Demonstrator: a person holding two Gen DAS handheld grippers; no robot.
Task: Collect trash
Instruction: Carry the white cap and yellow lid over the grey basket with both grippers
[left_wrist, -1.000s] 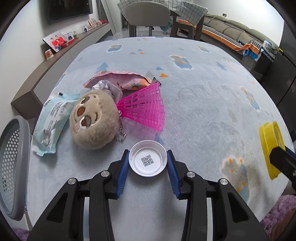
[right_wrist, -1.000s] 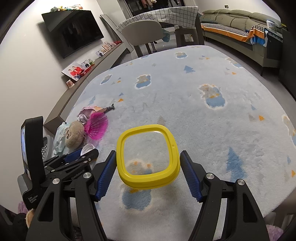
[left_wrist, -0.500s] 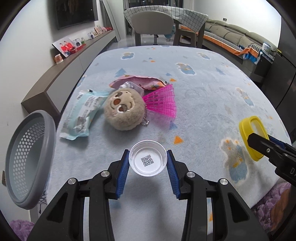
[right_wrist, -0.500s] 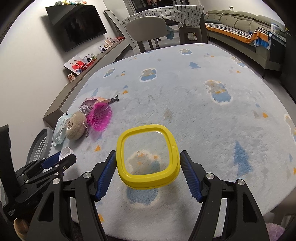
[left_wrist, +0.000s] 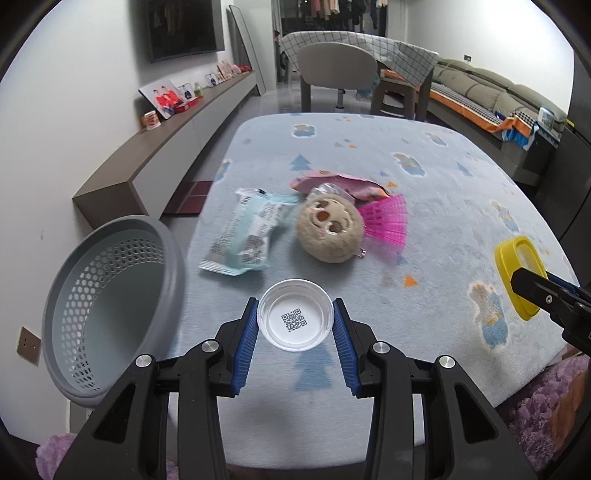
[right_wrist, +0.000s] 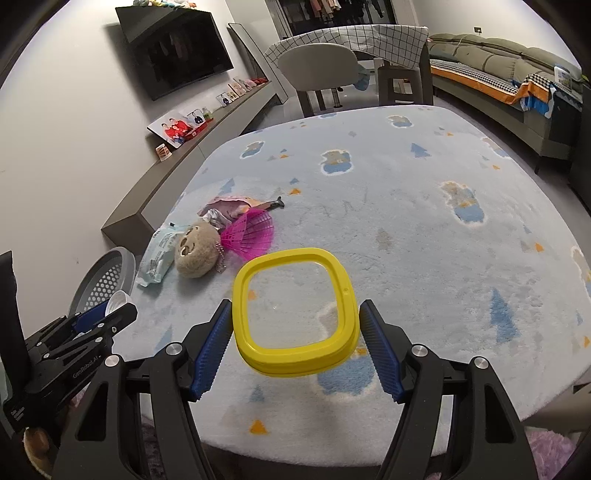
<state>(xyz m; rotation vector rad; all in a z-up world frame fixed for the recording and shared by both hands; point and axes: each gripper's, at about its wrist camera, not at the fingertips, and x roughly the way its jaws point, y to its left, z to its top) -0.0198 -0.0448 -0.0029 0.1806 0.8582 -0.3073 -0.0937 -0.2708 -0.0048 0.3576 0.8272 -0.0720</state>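
Observation:
My left gripper is shut on a white round lid with a QR code inside, held above the near edge of the blue rug-covered table. My right gripper is shut on a yellow square lid with a clear centre, also above the table. The grey perforated basket stands off the table's left edge, to the left of the white lid. A pale blue wrapper, a pink snack bag, a round plush toy and a pink plastic fan lie on the table.
The right gripper with the yellow lid shows at the right in the left wrist view. The left gripper shows at lower left in the right wrist view, near the basket. A grey shelf, a chair and a sofa stand beyond the table.
Both grippers have pulled back and risen from the table with their lids. The left one has swung left, so the grey basket now fills more of its view.

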